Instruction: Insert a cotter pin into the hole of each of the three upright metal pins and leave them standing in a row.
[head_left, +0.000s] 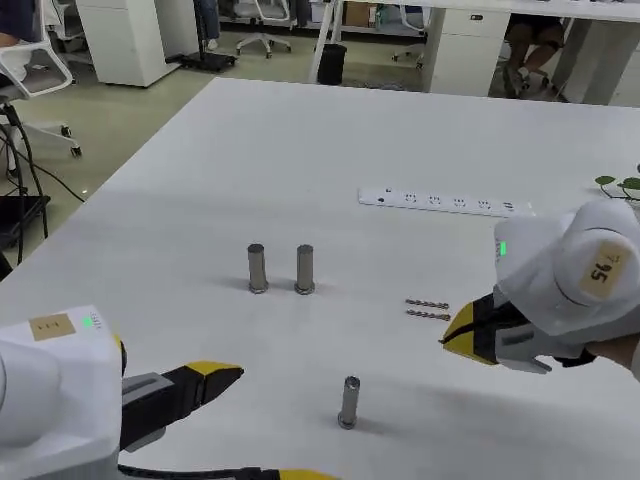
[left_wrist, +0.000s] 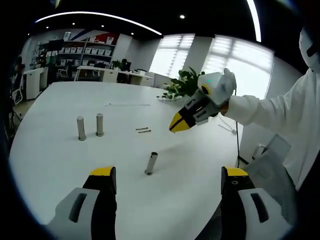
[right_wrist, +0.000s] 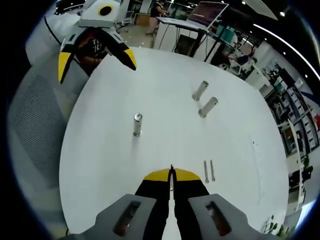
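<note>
The white surface (head_left: 180, 200) holds three metal pins, and all of them stand upright. In the head view, the first pin (head_left: 257, 268) and the second pin (head_left: 305, 268) stand side by side near the middle of the frame, close but not touching. The third pin (head_left: 348, 402) stands alone, lower in the frame and a little to the right. The holes in the pins are too small to make out.

Two cotter pins (head_left: 427, 303) lie flat just beside each other, to the right of the middle. A power strip (head_left: 445, 201) lies above them in the frame.

The left tool (left_wrist: 168, 175) is at the lower left of the head view. Its jaws are wide apart and hold nothing. In the left gripper view, the third pin is just above the gap between them.

The right tool (right_wrist: 171, 175) is at the right edge of the head view, up off the surface and near the cotter pins. Its jaws are pressed tight together. I cannot tell if something thin is pinched between the tips.
</note>
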